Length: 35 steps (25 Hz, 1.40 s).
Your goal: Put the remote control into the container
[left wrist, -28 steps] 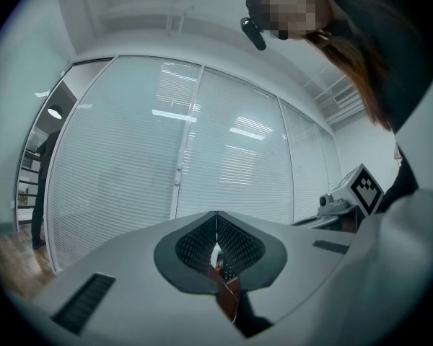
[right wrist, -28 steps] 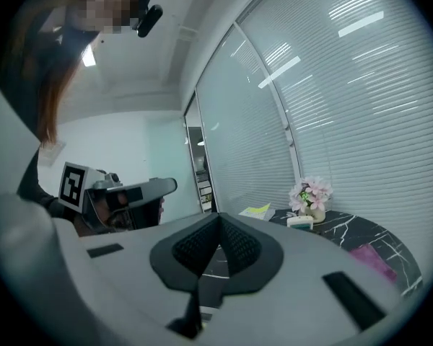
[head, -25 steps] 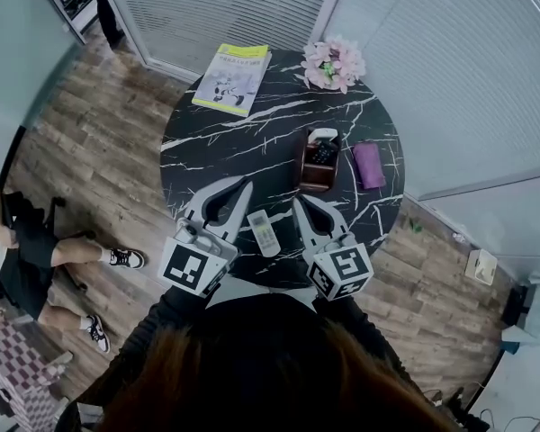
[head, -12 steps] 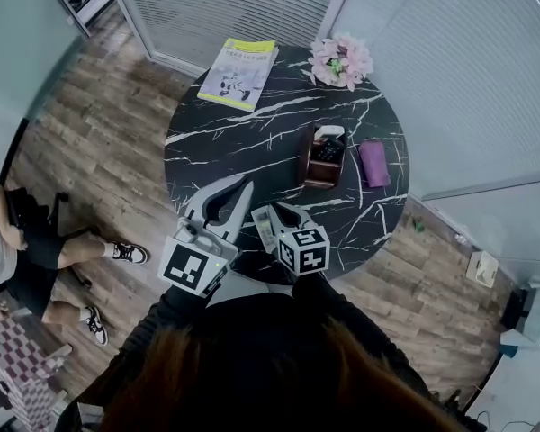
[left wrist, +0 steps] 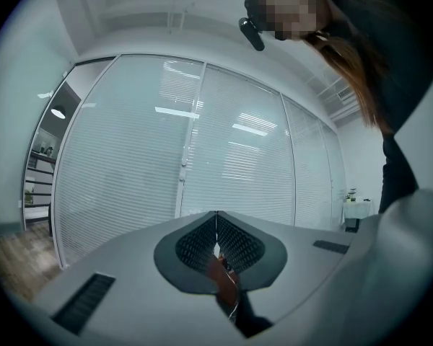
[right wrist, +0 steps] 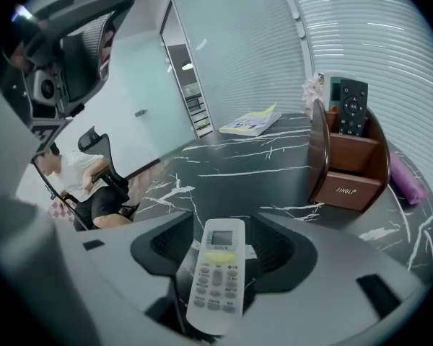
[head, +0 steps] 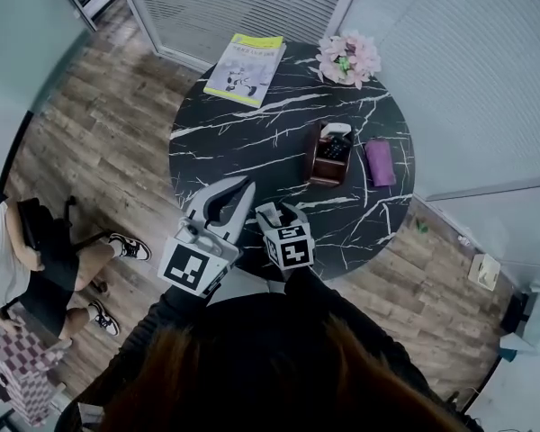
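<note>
Change: right gripper (head: 279, 212) sits lower, over long white plastic remote control (right wrist: 218, 276).
Jaws: right ones have just been opening, loose around it; left gripper (left wrist: 216, 218) clenched, unmoved.

The person's left gripper (head: 247, 185), a grey two-jaw tool with a black-and-white marker cube (head: 191, 269) at its rear, points level and away from the body. Its jaws are pressed together tip to tip, with nothing gripped between them. The matching right gripper (head: 277, 212) tilts steeply downward, close beside the left one. Its jaws have just been opening and now stand wide apart. A white remote control (right wrist: 218, 280) lies lengthwise between the fingers, with a gap to each pad. Both forearms, in dark sleeves (head: 166, 313), reach forward from the torso.
</note>
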Tool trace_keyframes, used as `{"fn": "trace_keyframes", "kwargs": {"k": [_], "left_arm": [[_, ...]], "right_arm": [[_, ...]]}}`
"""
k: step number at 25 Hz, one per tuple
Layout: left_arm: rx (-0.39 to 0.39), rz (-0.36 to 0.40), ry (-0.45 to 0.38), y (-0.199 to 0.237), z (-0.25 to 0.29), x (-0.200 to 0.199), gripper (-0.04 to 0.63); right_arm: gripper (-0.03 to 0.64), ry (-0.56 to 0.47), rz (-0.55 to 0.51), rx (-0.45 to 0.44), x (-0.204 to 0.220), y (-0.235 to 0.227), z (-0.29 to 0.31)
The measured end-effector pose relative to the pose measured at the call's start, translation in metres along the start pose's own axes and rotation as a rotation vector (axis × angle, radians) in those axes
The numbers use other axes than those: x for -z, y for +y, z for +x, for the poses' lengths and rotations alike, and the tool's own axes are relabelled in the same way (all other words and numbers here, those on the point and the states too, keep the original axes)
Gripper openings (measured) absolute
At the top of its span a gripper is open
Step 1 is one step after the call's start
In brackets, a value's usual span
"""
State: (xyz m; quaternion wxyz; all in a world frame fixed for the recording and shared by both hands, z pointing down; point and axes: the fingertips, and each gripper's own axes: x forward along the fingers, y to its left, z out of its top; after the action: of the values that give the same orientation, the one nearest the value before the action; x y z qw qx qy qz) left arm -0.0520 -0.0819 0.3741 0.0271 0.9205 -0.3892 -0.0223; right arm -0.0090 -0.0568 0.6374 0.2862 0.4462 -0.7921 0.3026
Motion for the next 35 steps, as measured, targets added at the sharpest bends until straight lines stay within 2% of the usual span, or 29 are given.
{"fn": "trace_keyframes", "kwargs": {"k": [2,6,10,15,21,25,27,31,35], "left_arm": [[0.001,-0.002,-0.006,-0.002,0.0,0.0,0.009],[-0.004,0.001,0.0,-0.003,-0.003,0.0,0.009],[-0.013,0.002,-0.001,-0.001,-0.008,0.0,0.009],[-0.03,0.001,0.004,0.002,-0.014,0.001,0.009],[-0.039,-0.002,0.011,0.005,-0.014,0.003,0.009],[-0.031,-0.001,0.007,0.005,-0.009,0.001,0.009],[-0.025,0.0,0.005,0.005,-0.006,-0.001,0.009],[-0.009,0.002,0.004,0.004,0.0,-0.002,0.009],[0.015,0.005,0.001,0.001,0.008,-0.003,0.009]], "right_arm": [[0.253,0.044,-0.024,0.016,0.009,0.0,0.007],[0.263,0.127,-0.08,0.024,0.021,0.009,0.023],[0.267,0.142,-0.146,0.053,0.021,0.008,0.038],[0.267,0.179,-0.179,0.064,0.024,0.007,0.044],[0.264,0.133,-0.133,0.023,0.021,0.002,0.044],[0.264,0.082,-0.021,-0.027,0.017,-0.007,0.039],[0.264,0.039,0.023,-0.037,0.01,-0.013,0.029],[0.262,-0.071,0.024,-0.05,-0.011,-0.022,-0.001],[0.261,-0.149,0.078,-0.072,-0.018,-0.029,-0.029]]}}
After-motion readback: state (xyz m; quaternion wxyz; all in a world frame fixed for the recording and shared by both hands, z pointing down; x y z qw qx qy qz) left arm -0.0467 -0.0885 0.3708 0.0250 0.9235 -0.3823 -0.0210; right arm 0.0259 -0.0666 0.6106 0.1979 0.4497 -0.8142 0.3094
